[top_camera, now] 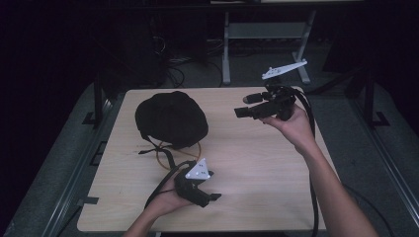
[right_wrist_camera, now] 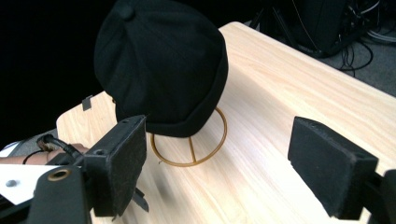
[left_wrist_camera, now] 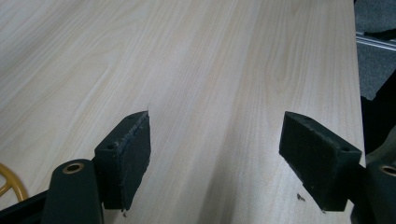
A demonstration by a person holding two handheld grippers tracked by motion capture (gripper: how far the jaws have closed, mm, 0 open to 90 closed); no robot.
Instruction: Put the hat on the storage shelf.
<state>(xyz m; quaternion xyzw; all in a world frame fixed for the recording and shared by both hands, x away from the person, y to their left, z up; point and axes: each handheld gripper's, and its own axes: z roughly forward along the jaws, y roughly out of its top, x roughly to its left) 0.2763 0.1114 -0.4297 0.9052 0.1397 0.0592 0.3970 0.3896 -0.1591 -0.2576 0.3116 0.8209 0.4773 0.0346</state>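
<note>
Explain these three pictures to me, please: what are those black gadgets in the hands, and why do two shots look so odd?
A person sits at a wooden table holding a hand tool with a two-jaw claw in each hand: the left claw and the right claw. One picture looks down from above. The other two come from small cameras riding on each claw, so you see its black pads up close. On the table a black cap sits on a gold wire stand. Both claws are open and hold nothing.
</note>
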